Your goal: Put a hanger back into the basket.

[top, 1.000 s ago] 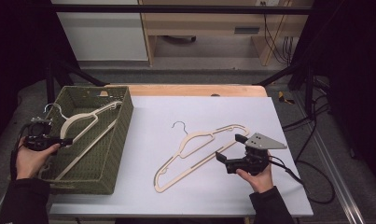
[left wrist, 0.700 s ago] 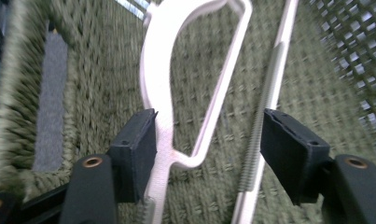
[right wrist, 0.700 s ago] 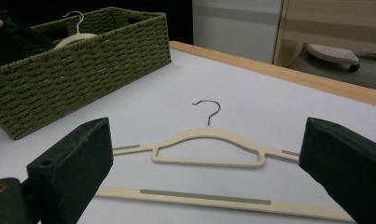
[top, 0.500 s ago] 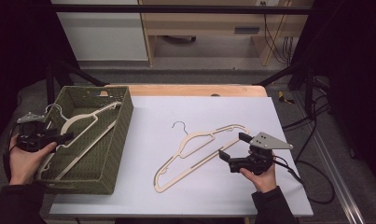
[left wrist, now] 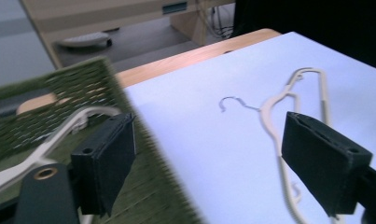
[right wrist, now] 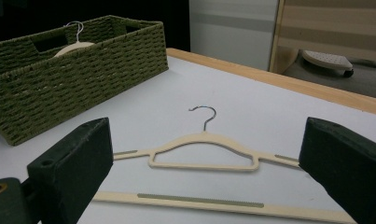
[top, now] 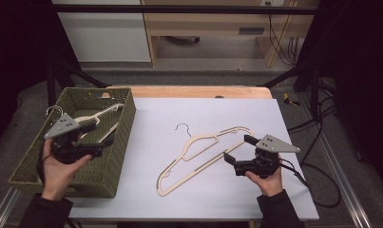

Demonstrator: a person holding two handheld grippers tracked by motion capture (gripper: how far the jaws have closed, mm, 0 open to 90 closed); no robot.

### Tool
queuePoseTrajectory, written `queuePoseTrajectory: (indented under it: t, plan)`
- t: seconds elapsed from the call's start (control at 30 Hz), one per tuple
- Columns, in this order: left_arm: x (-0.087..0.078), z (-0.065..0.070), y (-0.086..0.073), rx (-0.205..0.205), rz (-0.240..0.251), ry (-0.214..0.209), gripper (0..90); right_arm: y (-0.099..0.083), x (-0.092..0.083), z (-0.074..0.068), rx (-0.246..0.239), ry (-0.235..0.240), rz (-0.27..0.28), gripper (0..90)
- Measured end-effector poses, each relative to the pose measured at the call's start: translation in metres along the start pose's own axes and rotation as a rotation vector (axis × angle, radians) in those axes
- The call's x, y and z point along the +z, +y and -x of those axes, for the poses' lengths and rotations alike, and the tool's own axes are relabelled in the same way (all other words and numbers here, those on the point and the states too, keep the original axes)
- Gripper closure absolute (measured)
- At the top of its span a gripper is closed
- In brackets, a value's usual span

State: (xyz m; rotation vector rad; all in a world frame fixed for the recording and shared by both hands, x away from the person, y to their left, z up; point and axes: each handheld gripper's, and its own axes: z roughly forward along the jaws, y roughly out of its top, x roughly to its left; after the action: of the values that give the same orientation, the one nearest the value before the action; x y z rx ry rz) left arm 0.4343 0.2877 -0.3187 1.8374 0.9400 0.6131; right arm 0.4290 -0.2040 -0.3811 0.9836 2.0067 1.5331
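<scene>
A cream hanger [top: 203,152] with a metal hook lies flat on the white mat, also seen as the hanger [right wrist: 204,140] and the hanger [left wrist: 274,107]. A second cream hanger [top: 106,111] rests in the green woven basket [top: 127,118]. My left gripper [top: 101,134] hovers above the basket's right half, pointing toward the mat. Its jaws have just been opening and nothing is between them, as the left gripper [left wrist: 213,163] shows. My right gripper [top: 236,148] stands open beside the mat hanger's right end. The right gripper [right wrist: 209,172] faces the hanger's long bar without touching it.
The basket [right wrist: 83,74] sits at the mat's left edge with its hanger [right wrist: 73,46] poking above the rim. A wooden table edge [top: 198,91] runs along the back. Black frame posts and cables [top: 317,142] stand at the right.
My left gripper rose and moved right from the basket's left side to above its right half, and its jaws widened. The right gripper and both hangers stayed put.
</scene>
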Motion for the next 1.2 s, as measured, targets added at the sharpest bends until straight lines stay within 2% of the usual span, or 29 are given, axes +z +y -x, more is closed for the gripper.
queuePoseTrajectory:
  t: [0.07, 0.23, 0.33, 0.43, 0.6, 0.7, 0.77, 0.93, 1.03, 1.07, 1.2]
  plan:
    - [0.008, 0.019, -0.001, 0.01, 0.005, -0.025, 16.4, 0.0, 0.0, 0.0, 0.001, -0.002, 0.0, 3.4]
    - [0.031, 0.051, -0.01, 0.02, -0.008, -0.071, 16.4, -0.001, 0.001, 0.0, -0.003, 0.0, -0.004, 3.2]
    - [0.048, 0.066, -0.016, 0.018, -0.025, -0.105, 16.3, -0.001, 0.001, 0.001, -0.003, -0.002, -0.007, 3.1]
    - [0.065, 0.076, -0.022, 0.023, -0.054, -0.118, 16.5, -0.002, 0.001, 0.001, 0.001, 0.0, -0.006, 3.1]
    - [0.091, 0.088, -0.032, 0.014, -0.083, -0.131, 18.0, -0.002, 0.002, 0.002, 0.002, -0.002, -0.01, 3.1]
    - [0.109, 0.091, -0.039, 0.008, -0.124, -0.143, 18.5, -0.003, 0.003, 0.002, 0.001, -0.001, -0.012, 3.2]
    - [0.124, 0.094, -0.046, 0.027, -0.162, -0.132, 19.2, -0.003, 0.003, 0.002, 0.006, 0.0, -0.017, 3.4]
    - [0.15, 0.094, -0.056, 0.03, -0.235, -0.135, 22.1, -0.004, 0.005, 0.002, 0.01, 0.005, -0.02, 3.6]
    - [0.162, 0.095, -0.061, 0.042, -0.272, -0.121, 23.5, -0.005, 0.006, 0.001, 0.005, 0.006, -0.026, 3.6]
    - [0.165, 0.094, -0.062, 0.033, -0.281, -0.131, 24.8, -0.005, 0.007, 0.001, 0.005, 0.006, -0.025, 3.7]
    - [0.175, 0.096, -0.066, 0.051, -0.317, -0.14, 29.3, -0.006, 0.007, 0.001, 0.001, 0.01, -0.03, 3.7]
